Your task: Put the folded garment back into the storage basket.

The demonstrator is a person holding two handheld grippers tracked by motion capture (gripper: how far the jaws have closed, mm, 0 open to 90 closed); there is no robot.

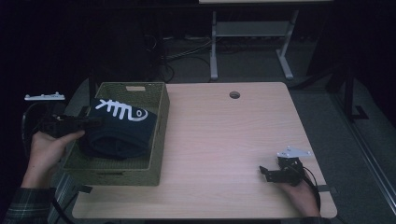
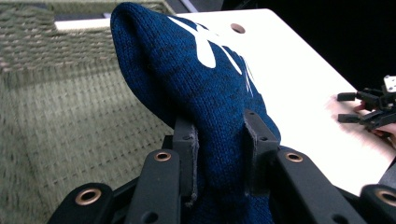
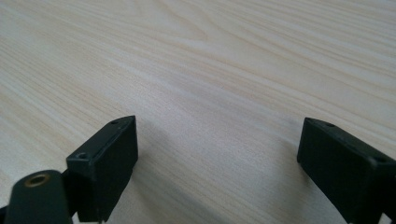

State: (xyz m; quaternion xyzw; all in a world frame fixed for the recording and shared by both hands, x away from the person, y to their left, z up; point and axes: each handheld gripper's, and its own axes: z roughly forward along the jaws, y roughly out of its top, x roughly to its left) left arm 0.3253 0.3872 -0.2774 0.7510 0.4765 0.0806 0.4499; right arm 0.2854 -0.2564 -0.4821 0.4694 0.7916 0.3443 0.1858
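Left gripper view: left gripper [image 2: 219, 140] clamps navy sweater [image 2: 196, 79] (right gripper [image 3: 219, 158] gapes).

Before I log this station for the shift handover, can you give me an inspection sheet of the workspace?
Surface: light wooden table, round cable hole near its far edge.
Job's things: folded navy knit garment with white fishbone print, in the green woven basket at the table's left.
Clutter: nothing seen.
Grippers: left tool clamped on the garment; right tool open, low over bare wood.
Cables: one trails from the right tool's wrist; more on the floor beyond.
Surroundings: dark room, white desk legs behind.
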